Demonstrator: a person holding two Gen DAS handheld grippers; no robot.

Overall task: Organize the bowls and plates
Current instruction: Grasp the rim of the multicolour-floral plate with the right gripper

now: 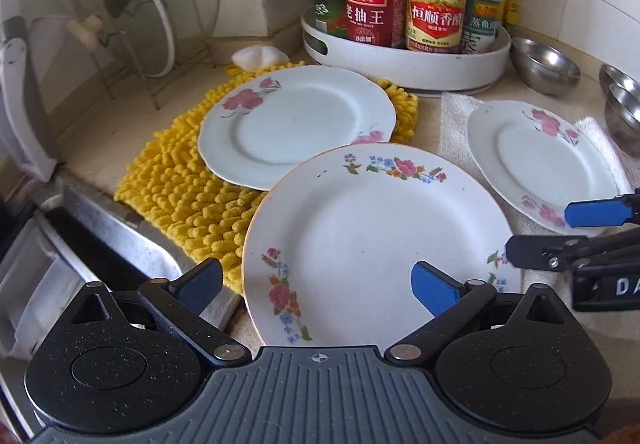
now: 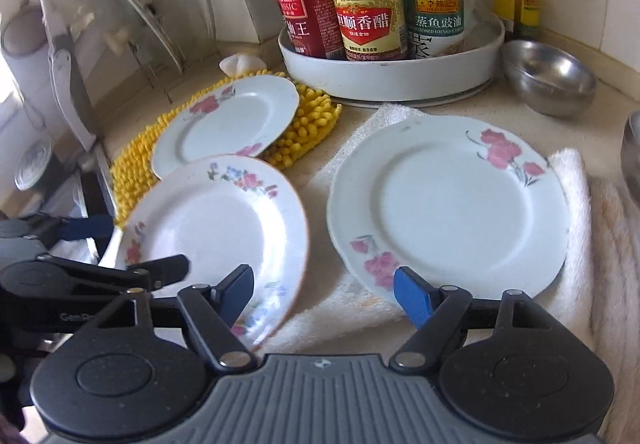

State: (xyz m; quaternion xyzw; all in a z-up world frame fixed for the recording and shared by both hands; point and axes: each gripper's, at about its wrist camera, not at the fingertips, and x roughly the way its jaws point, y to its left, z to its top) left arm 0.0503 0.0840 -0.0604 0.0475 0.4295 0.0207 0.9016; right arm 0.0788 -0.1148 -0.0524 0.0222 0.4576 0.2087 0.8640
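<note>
The gilt-rimmed floral plate (image 1: 372,244) fills the lower centre of the left wrist view, its far edge overlapping the pink-flowered plate (image 1: 296,128) on the yellow chenille mat (image 1: 180,196). The left gripper (image 1: 318,284) sits released, directly at its near rim, so nearer to it. The right gripper (image 2: 324,296), also released, faces the gap between that plate and another pink-flowered plate on the white towel (image 2: 448,204)
</note>
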